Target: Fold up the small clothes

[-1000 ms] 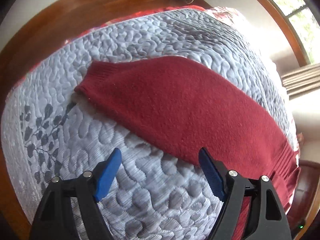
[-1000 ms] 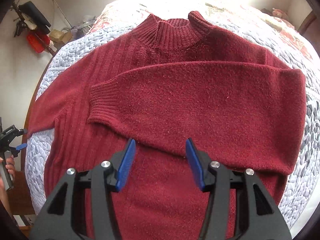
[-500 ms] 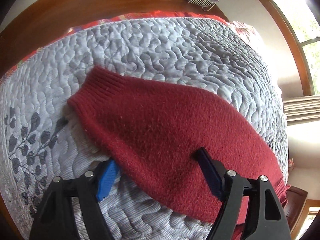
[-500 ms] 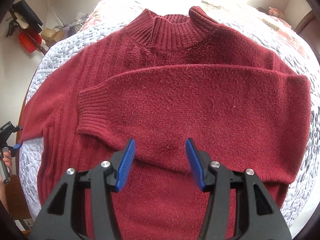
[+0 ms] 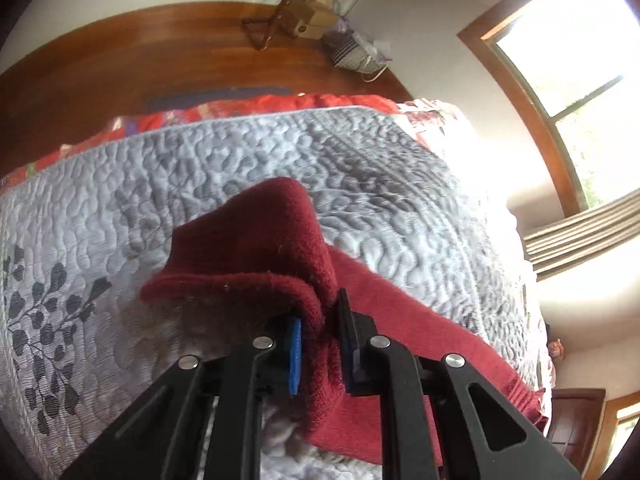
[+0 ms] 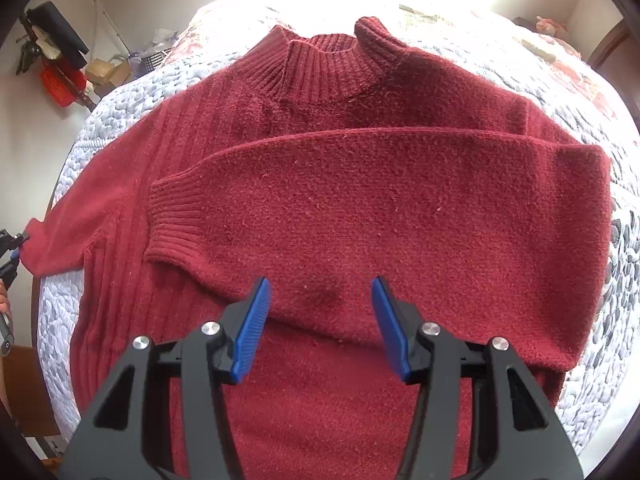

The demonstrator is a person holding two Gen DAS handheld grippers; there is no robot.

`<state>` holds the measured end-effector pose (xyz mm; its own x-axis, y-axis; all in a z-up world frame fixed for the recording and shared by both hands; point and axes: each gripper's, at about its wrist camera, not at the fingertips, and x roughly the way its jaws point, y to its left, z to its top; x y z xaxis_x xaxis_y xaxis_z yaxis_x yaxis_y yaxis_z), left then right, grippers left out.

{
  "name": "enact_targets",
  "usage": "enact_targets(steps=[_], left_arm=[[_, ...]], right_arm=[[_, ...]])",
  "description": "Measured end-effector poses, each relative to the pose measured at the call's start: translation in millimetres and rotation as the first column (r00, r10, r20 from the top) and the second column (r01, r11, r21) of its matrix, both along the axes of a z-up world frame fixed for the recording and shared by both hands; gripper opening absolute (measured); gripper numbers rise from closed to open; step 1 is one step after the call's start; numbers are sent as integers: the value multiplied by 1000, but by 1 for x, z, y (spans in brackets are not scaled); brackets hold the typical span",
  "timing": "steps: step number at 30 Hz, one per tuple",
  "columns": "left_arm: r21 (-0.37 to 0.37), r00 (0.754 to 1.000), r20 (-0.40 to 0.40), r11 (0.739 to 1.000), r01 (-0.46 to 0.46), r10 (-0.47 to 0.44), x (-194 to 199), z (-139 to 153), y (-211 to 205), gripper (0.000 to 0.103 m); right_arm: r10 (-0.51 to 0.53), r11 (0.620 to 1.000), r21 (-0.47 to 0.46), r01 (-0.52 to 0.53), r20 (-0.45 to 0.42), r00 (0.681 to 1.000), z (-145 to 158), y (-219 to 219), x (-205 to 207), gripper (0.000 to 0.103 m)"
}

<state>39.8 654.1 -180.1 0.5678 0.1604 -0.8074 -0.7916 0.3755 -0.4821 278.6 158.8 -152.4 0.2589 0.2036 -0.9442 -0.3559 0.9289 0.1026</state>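
Left wrist view: my left gripper [image 5: 320,334] sits at the lower centre of the frame with its blue pads pinched nearly together on a fold of the red sweater's sleeve [image 5: 256,248], and the cuff end rises in a hump above the fingers, off the grey quilted bedspread [image 5: 120,184]. The rest of that sleeve runs down to the lower right of the frame. In the right wrist view, my right gripper [image 6: 320,326] hangs at the bottom centre, its pads spread wide with nothing between them, over the red sweater [image 6: 360,220]. The sweater lies flat on the bedspread with its collar at the top of the frame, and one sleeve is folded across the chest, cuff at centre left.
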Motion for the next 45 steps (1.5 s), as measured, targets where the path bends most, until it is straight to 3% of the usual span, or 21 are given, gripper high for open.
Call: enact_targets(steps=[4, 8, 13, 17, 22, 25, 28, 32, 34, 35, 37, 40, 42, 45], left_arm=[[99, 990, 57, 988, 120, -126, 34, 40, -44, 15], [168, 957, 99, 952, 255, -274, 71, 70, -100, 15], [207, 885, 134, 886, 414, -445, 114, 90, -174, 15], [221, 814, 141, 820, 529, -563, 142, 92, -238, 15], [205, 719, 156, 734, 647, -677, 169, 82, -312, 15], [191, 681, 118, 689, 699, -723, 185, 64, -348, 15], [127, 650, 73, 654, 746, -756, 199, 33, -372, 16], [21, 584, -11, 583, 812, -812, 208, -11, -392, 18], [-8, 566, -12, 566, 824, -824, 203, -19, -392, 24], [-18, 559, 0, 559, 829, -829, 199, -18, -392, 26], [-26, 546, 27, 546, 838, -837, 188, -10, -386, 42], [-2, 543, 62, 544, 839, -837, 167, 11, -366, 46], [38, 574, 42, 575, 817, -818, 154, 24, -342, 52], [86, 658, -49, 653, 752, -752, 144, 33, -300, 54]], right_arm=[[-8, 1000, -10, 9, 21, 1000, 5, -15, 0, 53], [-36, 999, 3, 36, 23, 999, 7, -34, 1, 53], [-61, 998, 8, 60, 32, 998, 9, -56, 2, 53], [-79, 997, 19, 79, 32, 996, 9, -75, 2, 53], [-89, 996, 25, 88, 33, 995, 9, -93, 2, 53], [-101, 994, 32, 100, 24, 995, 7, -102, 3, 53], [-99, 994, 37, 98, 2, 995, 0, -108, 4, 53], [-107, 993, 44, 109, -39, 994, -12, -115, 7, 53], [-105, 993, 42, 107, -41, 994, -14, -115, 8, 53], [-103, 994, 39, 104, -42, 994, -13, -114, 7, 53], [-98, 995, 30, 99, -40, 994, -11, -112, 7, 53], [-93, 995, 29, 94, -26, 995, 0, -104, 6, 53], [-69, 996, 47, 69, -5, 998, 12, -95, 4, 53], [8, 999, 42, -9, 32, 999, 31, -64, 1, 53]])
